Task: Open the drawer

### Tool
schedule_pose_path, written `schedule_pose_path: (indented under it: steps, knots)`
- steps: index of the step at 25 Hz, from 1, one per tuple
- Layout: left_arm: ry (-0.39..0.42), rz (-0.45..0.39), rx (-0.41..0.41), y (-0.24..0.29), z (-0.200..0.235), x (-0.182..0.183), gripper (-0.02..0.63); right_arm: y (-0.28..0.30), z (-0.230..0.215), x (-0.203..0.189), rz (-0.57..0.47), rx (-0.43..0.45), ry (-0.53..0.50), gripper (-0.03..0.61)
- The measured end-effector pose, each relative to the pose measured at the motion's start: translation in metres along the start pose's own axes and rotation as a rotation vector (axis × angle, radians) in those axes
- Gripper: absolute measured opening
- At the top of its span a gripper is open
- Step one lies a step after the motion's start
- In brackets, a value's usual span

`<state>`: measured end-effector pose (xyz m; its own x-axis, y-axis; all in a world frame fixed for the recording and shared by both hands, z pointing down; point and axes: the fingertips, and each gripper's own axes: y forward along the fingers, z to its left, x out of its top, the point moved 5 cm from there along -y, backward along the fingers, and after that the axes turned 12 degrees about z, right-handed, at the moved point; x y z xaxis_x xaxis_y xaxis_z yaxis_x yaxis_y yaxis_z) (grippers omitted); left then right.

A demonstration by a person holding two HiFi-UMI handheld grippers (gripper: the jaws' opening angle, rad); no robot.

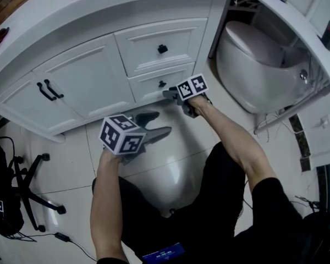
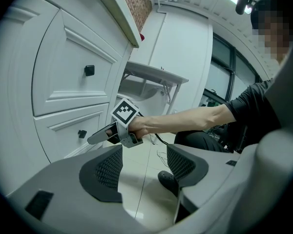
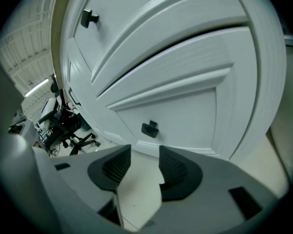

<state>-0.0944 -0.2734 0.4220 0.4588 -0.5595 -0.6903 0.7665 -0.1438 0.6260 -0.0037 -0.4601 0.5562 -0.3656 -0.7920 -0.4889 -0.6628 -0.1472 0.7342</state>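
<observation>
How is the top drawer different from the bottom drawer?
The top drawer is taller; the bottom drawer is slimmer. The right gripper, jaws open, points at the bottom drawer's knob without touching it; nothing is near the top drawer's knob. Both drawers are white, shut, and have one small black knob.

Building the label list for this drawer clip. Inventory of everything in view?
Vanity: 1, white, across top.
Drawers: 2, white, stacked at vanity's right, shut.
Knobs: 2, black, one per drawer.
Cabinet doors: 2, white, left of drawers.
Bar handles: 2, black, where doors meet.
Toilet: 1, white, right of vanity.
Office chair: 1, black, lower left floor.
Left gripper: 1, grey, open, empty, over floor.
Right gripper: 1, grey, open, empty, facing lower knob.
Forearms: 2, bare, behind grippers.
</observation>
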Motion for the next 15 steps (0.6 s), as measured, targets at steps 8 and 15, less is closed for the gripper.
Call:
schedule_pose_path:
  steps: [8, 15]
  knots:
    - [0.007, 0.025, 0.010, 0.001, 0.005, -0.002, 0.287, 0.012, -0.008, 0.017, -0.065, -0.015, 0.083, 0.212]
    - [0.023, 0.033, 0.003, 0.004, 0.005, 0.002, 0.287, 0.018, -0.006, 0.028, -0.102, -0.015, 0.098, 0.210]
